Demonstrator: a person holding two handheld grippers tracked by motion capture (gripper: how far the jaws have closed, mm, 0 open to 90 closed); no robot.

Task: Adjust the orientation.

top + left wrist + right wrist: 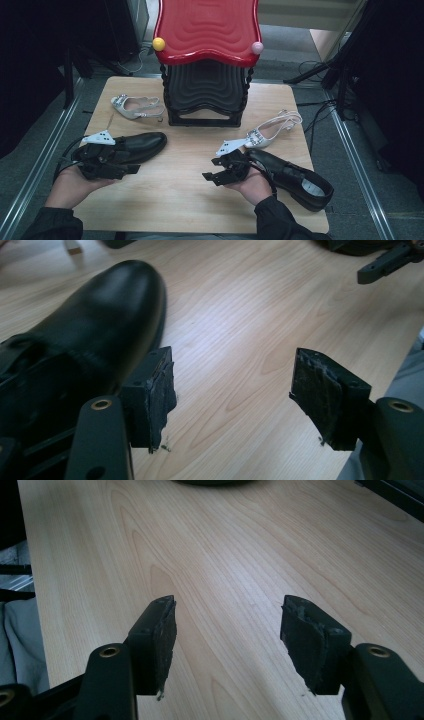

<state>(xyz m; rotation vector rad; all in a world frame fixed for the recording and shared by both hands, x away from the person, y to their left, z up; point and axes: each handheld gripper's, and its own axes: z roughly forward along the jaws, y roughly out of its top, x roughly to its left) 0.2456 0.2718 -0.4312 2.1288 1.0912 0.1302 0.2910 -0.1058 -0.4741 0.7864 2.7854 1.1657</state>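
A black leather shoe (141, 145) lies at the table's left, its toe pointing right; in the left gripper view the same shoe (85, 335) sits just left of the jaws. My left gripper (131, 169) is open beside it, its pads (159, 395) apart over bare wood with nothing between them. A second black shoe (295, 177) lies at the right front. My right gripper (212, 170) is open just left of that shoe, and its pads (162, 635) frame bare wood.
A red-topped stand (207, 30) on a black base (205, 95) occupies the table's back centre. One silver sandal (136, 107) lies at the back left, another (272, 130) at the right. The wooden table (185, 190) drops off at the front edge.
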